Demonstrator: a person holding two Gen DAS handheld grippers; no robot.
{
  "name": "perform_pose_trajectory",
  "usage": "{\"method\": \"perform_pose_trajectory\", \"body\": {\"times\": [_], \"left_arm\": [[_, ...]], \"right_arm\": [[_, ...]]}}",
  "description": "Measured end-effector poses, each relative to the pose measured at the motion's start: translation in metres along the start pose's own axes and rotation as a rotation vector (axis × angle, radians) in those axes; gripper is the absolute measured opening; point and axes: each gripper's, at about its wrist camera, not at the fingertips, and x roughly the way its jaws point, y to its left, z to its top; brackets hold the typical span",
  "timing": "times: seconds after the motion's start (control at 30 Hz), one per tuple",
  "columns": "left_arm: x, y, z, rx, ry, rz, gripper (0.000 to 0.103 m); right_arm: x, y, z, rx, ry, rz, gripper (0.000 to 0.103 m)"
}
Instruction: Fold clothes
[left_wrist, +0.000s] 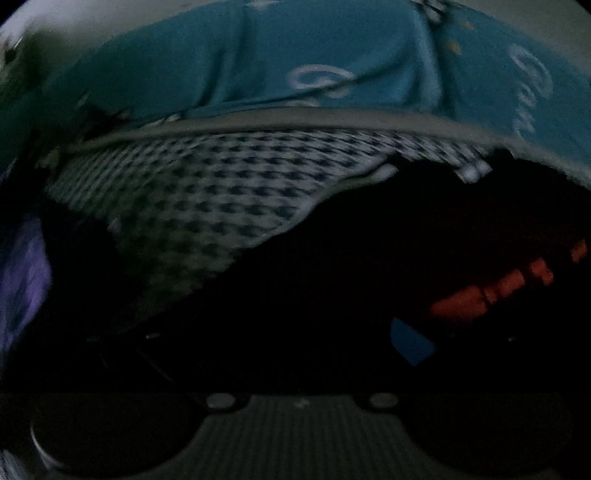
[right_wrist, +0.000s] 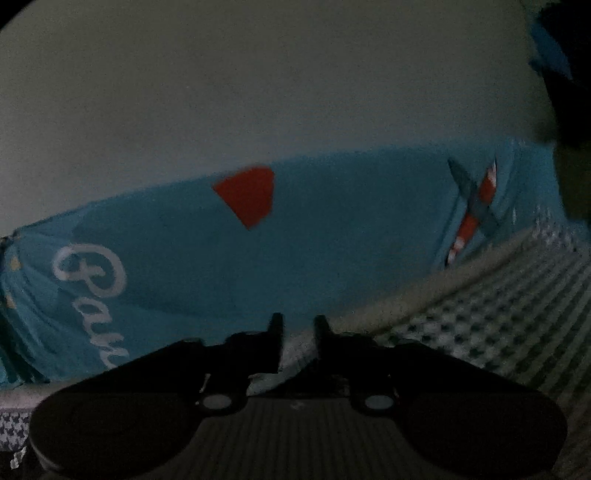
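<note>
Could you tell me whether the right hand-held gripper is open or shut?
Open: the right hand-held gripper shows a gap between its fingers, nothing in it.

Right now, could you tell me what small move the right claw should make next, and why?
Probably lower the right claw onto the pale edge of the checked fabric and close: its jaws stand apart, empty, above that edge, beside the blue cloth.
</note>
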Motion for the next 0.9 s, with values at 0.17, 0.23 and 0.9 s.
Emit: {"method": "perform_pose_trajectory", "body": {"times": [0.17, 0.23, 0.9], "left_arm": [[-0.016, 0.028, 0.008, -0.049, -0.053, 0.039, 0.103], [-0.02, 0.04, 0.012, -0.086, -0.06, 0.047, 0.103], [-0.036, 0.102, 0.01, -0.181, -0.08, 0.105, 0.103]], "right_arm": [[-0.024, 0.011, 0.004, -0.038, 0.023, 0.088, 0.033], [-0.029, 0.018, -0.001, -0.046, 0.061, 0.139, 0.033], [-0.128, 0.166, -0.093, -0.224, 0.326, 0.72, 0.027]]}}
